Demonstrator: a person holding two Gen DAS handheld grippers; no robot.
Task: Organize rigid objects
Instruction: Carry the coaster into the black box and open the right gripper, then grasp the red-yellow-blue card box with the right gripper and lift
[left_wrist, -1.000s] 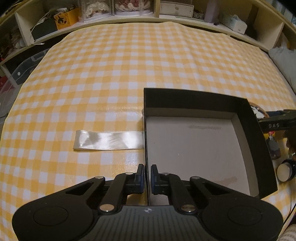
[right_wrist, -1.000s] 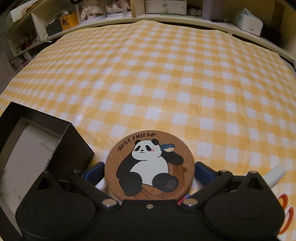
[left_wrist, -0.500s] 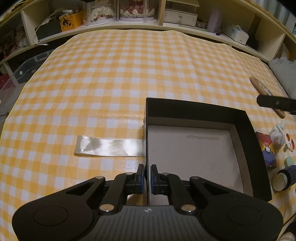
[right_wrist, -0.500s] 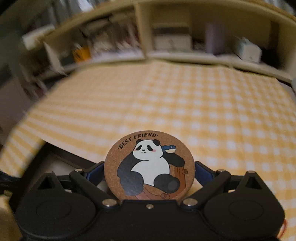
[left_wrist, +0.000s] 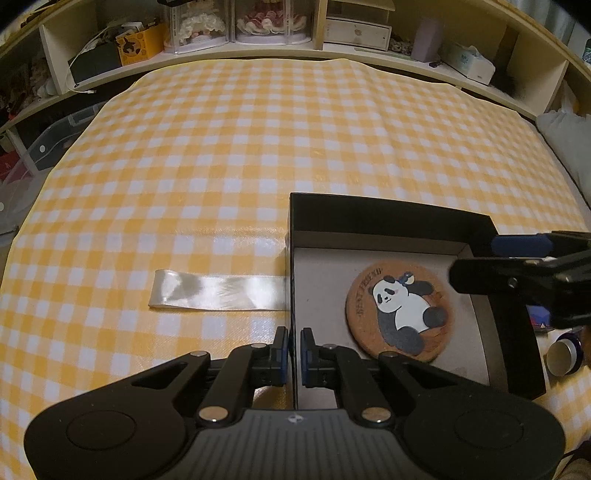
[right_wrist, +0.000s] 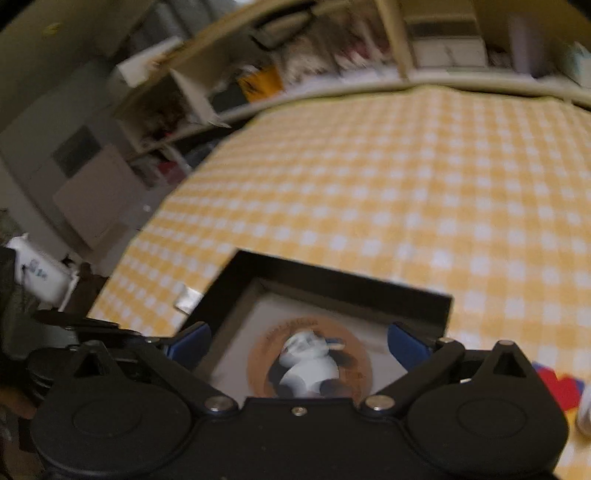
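Note:
A black box (left_wrist: 388, 214) with a pale floor stands on the yellow checked tablecloth. My left gripper (left_wrist: 294, 352) is shut on the box's near left wall, one pad on each side of it. A round cork panda coaster (left_wrist: 400, 310) lies flat on the box floor, right of middle. My right gripper (left_wrist: 491, 262) hovers over the box's right wall. In the blurred right wrist view the right gripper (right_wrist: 299, 341) stands wide open above the coaster (right_wrist: 310, 358), and its blue pads do not touch it. The box (right_wrist: 332, 273) lies below it.
A white satin ribbon (left_wrist: 218, 293) runs from under the box to the left. Right of the box sit a small round jar (left_wrist: 563, 352) and a colourful block (left_wrist: 539, 319). Cluttered shelves (left_wrist: 295, 37) ring the table's far side.
My right gripper carried the coaster up and leftward over the box, then let it go; the coaster now lies in the box. My left gripper kept its hold on the wall.

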